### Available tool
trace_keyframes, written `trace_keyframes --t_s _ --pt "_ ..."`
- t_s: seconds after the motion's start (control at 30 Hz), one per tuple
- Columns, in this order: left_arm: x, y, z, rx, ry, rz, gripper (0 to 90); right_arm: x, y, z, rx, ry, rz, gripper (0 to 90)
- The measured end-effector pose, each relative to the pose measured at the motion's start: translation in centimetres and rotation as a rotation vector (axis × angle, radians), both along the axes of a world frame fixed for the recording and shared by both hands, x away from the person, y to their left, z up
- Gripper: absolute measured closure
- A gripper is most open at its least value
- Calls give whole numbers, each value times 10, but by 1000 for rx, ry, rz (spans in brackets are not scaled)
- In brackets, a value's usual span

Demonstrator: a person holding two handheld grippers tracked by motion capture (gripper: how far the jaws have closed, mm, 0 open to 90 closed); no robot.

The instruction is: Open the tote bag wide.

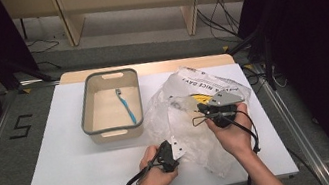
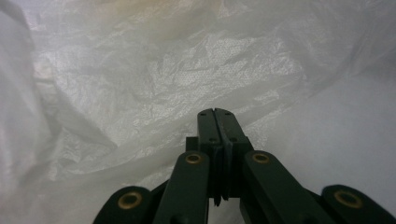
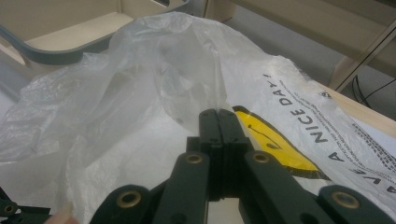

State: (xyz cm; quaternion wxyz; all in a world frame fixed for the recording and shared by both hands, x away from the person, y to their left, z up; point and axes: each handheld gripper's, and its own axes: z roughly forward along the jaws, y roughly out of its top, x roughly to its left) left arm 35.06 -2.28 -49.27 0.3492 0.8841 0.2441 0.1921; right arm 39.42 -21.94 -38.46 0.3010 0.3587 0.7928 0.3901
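A crumpled translucent plastic bag (image 1: 187,134) with black lettering and a yellow face lies on the right half of the white table (image 1: 61,155). My left gripper (image 1: 176,147) sits at the bag's near left edge. In the left gripper view its jaws (image 2: 217,112) are pressed together, with the film (image 2: 163,60) drawn in folds to their tips. My right gripper (image 1: 200,112) is over the middle of the bag. Its jaws (image 3: 217,112) are shut where the film (image 3: 140,70) rises in a peak beside the yellow print (image 3: 275,149). A blue toothbrush (image 1: 125,104) lies in the bin.
A beige bin with a grey rim (image 1: 85,111) stands on the table left of the bag; its corner (image 3: 60,51) lies beyond the film. Wooden furniture legs and cables are on the floor behind the table. Dark curtains flank both sides.
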Motion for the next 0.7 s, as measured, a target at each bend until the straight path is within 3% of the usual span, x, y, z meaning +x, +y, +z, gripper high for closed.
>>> trace_keyframes --t_s 0.7 --pt "0 0 0 -1 1 1 894 3 -2 10 26 -24 -20 900"
